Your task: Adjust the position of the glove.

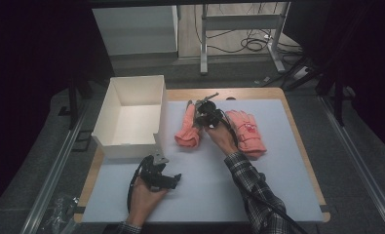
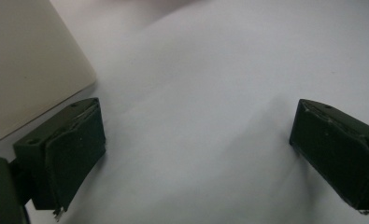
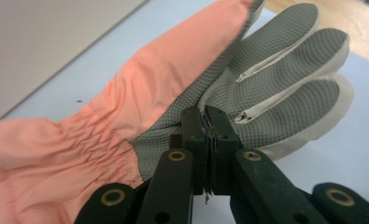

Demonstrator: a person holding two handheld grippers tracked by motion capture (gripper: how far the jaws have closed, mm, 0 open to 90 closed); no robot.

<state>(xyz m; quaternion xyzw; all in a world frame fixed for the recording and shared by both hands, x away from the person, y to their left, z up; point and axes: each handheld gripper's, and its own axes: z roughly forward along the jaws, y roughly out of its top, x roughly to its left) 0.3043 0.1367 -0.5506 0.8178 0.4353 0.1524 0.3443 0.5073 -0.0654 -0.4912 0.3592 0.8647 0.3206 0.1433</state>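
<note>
A pink glove (image 1: 187,129) with a grey palm lies on the white mat beside the box. In the right gripper view the same glove (image 3: 163,84) lies palm up, grey fingers pointing away. My right gripper (image 1: 202,117) sits over its finger end, and its jaws (image 3: 205,116) are shut, pinching a fold of the grey palm fabric at their tips. A second pink glove (image 1: 248,134) lies to the right of that hand. My left gripper (image 1: 173,179) rests low near the mat's front, lying on its side. It (image 2: 196,149) stands open with bare mat between the pads.
An open white box (image 1: 131,90) stands at the mat's left; its wall (image 2: 28,60) is close to my left gripper and also appears as a pale wall (image 3: 46,37) behind the glove. The white mat (image 1: 204,195) covers a wooden table.
</note>
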